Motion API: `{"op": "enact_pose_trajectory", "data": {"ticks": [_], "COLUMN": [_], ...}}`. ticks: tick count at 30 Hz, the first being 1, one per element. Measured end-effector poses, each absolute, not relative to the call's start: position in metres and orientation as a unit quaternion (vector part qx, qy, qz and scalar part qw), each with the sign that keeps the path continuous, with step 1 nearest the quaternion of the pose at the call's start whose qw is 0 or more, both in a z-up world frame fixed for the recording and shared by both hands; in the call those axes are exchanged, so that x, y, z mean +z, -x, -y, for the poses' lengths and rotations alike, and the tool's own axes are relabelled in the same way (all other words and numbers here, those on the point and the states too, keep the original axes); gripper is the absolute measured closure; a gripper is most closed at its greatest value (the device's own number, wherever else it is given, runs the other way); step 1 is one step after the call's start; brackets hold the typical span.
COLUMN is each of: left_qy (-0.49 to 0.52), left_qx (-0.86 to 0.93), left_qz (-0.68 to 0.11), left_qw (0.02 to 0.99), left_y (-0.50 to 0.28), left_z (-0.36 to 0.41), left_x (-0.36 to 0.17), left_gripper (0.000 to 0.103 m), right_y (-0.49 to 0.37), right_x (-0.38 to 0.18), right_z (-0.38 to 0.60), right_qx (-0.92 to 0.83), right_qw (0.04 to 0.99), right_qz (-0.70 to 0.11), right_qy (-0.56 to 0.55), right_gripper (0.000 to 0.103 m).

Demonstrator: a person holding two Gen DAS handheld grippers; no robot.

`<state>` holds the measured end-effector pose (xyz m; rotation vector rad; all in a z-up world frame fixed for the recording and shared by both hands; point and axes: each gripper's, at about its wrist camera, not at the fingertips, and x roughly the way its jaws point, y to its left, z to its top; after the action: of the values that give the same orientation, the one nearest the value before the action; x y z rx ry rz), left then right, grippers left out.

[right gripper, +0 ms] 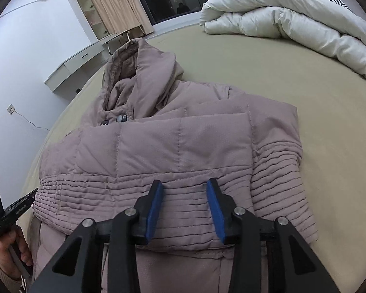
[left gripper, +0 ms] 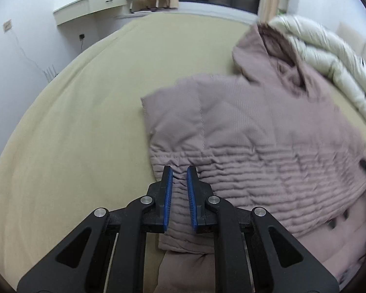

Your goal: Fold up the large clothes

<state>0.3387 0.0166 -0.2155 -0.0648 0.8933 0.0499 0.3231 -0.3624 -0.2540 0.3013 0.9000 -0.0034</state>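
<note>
A mauve padded hooded jacket [left gripper: 256,127] lies on the bed, its upper part folded down over the ribbed waist band. In the left wrist view my left gripper [left gripper: 179,171] is at the jacket's left edge, its blue pads nearly together with a fold of the ribbed fabric pinched between them. In the right wrist view the jacket [right gripper: 170,141] fills the middle, with its hood [right gripper: 139,73] at the far end. My right gripper [right gripper: 185,183] hovers over the ribbed band with its pads well apart and pressing on nothing.
The jacket rests on a beige bed sheet [right gripper: 305,85]. A rolled white duvet [right gripper: 280,14] lies at the far right of the bed. A white desk [left gripper: 92,7] stands against the far wall. A person's hand [right gripper: 12,251] holds the left gripper's handle at the left edge.
</note>
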Motion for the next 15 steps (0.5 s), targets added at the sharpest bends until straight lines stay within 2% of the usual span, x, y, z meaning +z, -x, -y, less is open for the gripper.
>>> {"op": "enact_pose_trajectory", "data": {"ticks": [2, 3, 4, 5, 6, 7, 9, 10, 15], "left_qy": [0.020, 0.014, 0.011, 0.012, 0.010, 0.003, -0.020, -0.012, 0.025], "left_qx": [0.022, 0.018, 0.015, 0.010, 0.002, -0.001, 0.006, 0.005, -0.021], "left_qz": [-0.404, -0.394, -0.396, -0.408, -0.444, -0.476, -0.476, -0.473, -0.416], "left_qw": [0.914, 0.919, 0.918, 0.913, 0.896, 0.880, 0.879, 0.881, 0.909], "left_y": [-0.340, -0.345, -0.354, -0.363, -0.378, -0.395, -0.406, -0.408, -0.429], "left_z": [-0.015, -0.013, -0.011, -0.009, -0.006, -0.002, 0.004, 0.003, 0.011], "left_x": [-0.198, -0.191, -0.188, -0.191, -0.204, -0.217, -0.215, -0.204, -0.145], "left_gripper": [0.090, 0.090, 0.090, 0.090, 0.089, 0.090, 0.090, 0.089, 0.089], "right_y": [-0.325, -0.325, -0.326, -0.326, -0.330, -0.337, -0.352, -0.353, -0.362], "right_x": [-0.242, -0.234, -0.227, -0.223, -0.224, -0.230, -0.244, -0.242, -0.194], "right_z": [0.366, 0.367, 0.368, 0.366, 0.366, 0.365, 0.363, 0.363, 0.383], "right_qx": [-0.006, -0.003, 0.003, 0.005, 0.001, -0.001, 0.000, -0.004, 0.010], "right_qw": [0.888, 0.892, 0.898, 0.903, 0.903, 0.897, 0.873, 0.875, 0.911], "right_qz": [-0.432, -0.420, -0.407, -0.399, -0.400, -0.416, -0.467, -0.465, -0.378], "right_qy": [-0.160, -0.165, -0.166, -0.161, -0.155, -0.151, -0.143, -0.136, -0.166], "right_gripper": [0.062, 0.058, 0.042, 0.030, 0.007, 0.000, 0.004, 0.010, 0.011]}}
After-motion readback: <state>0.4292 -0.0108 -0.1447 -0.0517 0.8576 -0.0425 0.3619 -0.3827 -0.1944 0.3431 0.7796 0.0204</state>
